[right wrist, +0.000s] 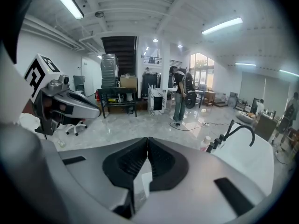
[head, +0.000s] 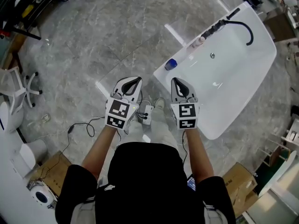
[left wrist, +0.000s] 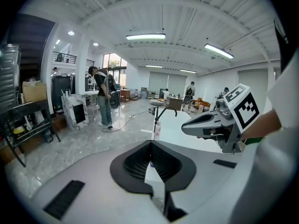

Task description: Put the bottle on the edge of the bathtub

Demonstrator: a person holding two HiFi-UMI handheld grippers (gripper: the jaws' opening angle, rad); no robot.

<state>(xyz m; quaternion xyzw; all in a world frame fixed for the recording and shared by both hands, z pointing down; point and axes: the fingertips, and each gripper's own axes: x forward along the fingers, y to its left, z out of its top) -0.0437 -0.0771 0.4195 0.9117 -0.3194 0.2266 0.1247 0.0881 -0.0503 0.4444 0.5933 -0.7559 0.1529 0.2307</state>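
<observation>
Head view: two bare arms reach out side by side, each with a claw tipped a bit down. The left claw [head: 137,80] and right claw [head: 175,80] are both shut tight, with nothing in them. Just past the right claw is the white tub [head: 243,69]. The bottle [head: 200,41] is small and pale, a bit pink. It stands on the tub's edge by the black tap [head: 219,26], well ahead of both claws.

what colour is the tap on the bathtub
Black; the tap shows best in the head view.
</observation>
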